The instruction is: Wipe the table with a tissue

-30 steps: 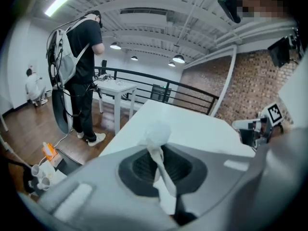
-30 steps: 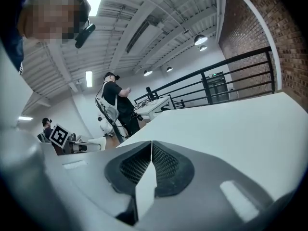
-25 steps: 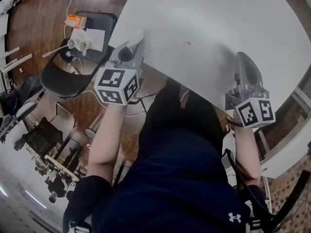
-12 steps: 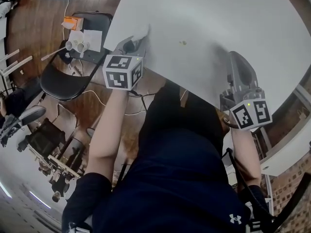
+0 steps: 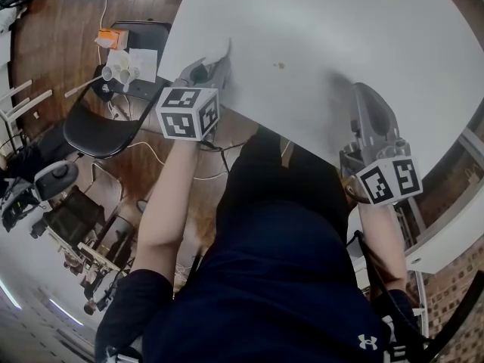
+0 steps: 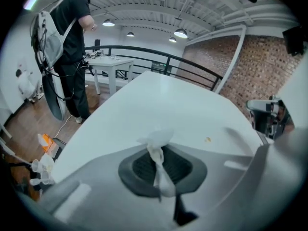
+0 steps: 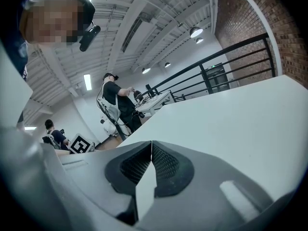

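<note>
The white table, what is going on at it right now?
A person holds a gripper in each hand. The left gripper is shut on a white tissue at the near left edge of the table. A small brownish speck lies further in. The right gripper is shut and empty at the near right edge. Whether the tissue touches the surface is unclear.

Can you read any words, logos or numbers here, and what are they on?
No words or numbers can be read.
White brand logo, no letters: on the person's dark clothing.
Cubes on left gripper and right gripper: square marker patterns, no text.
Print on the orange box: too small to read.
</note>
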`<state>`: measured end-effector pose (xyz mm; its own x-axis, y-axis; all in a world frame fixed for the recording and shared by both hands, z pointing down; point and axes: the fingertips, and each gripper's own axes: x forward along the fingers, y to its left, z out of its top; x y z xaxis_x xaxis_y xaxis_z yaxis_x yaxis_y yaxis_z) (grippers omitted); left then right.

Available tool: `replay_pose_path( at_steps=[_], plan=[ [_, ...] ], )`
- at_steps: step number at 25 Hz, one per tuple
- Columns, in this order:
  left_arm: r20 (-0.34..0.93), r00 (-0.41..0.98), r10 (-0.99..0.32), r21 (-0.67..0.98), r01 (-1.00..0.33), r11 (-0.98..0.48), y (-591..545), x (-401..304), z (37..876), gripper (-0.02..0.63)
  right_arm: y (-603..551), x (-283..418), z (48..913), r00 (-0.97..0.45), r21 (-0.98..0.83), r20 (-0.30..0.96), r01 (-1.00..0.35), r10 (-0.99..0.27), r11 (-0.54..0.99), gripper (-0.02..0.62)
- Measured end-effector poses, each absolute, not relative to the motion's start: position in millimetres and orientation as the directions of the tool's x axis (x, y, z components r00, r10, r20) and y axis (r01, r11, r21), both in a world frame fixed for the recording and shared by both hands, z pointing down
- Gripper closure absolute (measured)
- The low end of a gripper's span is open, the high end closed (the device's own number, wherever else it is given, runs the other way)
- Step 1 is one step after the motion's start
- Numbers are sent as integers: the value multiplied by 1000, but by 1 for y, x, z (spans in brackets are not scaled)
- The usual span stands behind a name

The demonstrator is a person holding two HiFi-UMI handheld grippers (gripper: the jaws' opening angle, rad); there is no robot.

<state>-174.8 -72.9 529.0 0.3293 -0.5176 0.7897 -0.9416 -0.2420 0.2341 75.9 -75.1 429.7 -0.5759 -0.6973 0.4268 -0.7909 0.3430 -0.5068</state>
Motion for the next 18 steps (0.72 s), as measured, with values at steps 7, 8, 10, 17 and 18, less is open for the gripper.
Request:
replay_pose_path(
  at_steps=[7,8,10,17,18],
  plan=[
    [779,357,-515,253,-931,-263,-74,-151,529,597,-74,85,432,-567,-512,434,-794,-700,326,583],
    [778,357,-516,253,-931,-263,-74,-150,529,597,-74,87,432,-565,-513,434,-795,-702,324,583],
    [779,357,-516,251,-931,-265,-73,-147,529,597,-73,92,432,-562,-513,435,-797,-704,319,584],
    [782,356,-512,247,-931,-269,-74,-133,529,597,-71,108,439,-556,-526,442,-796,-704,298,583],
    [782,357,-511,247,-930,-271,-74,-130,529,597,-71,109,439,-556,-528,442,-796,-704,297,584]
  ],
)
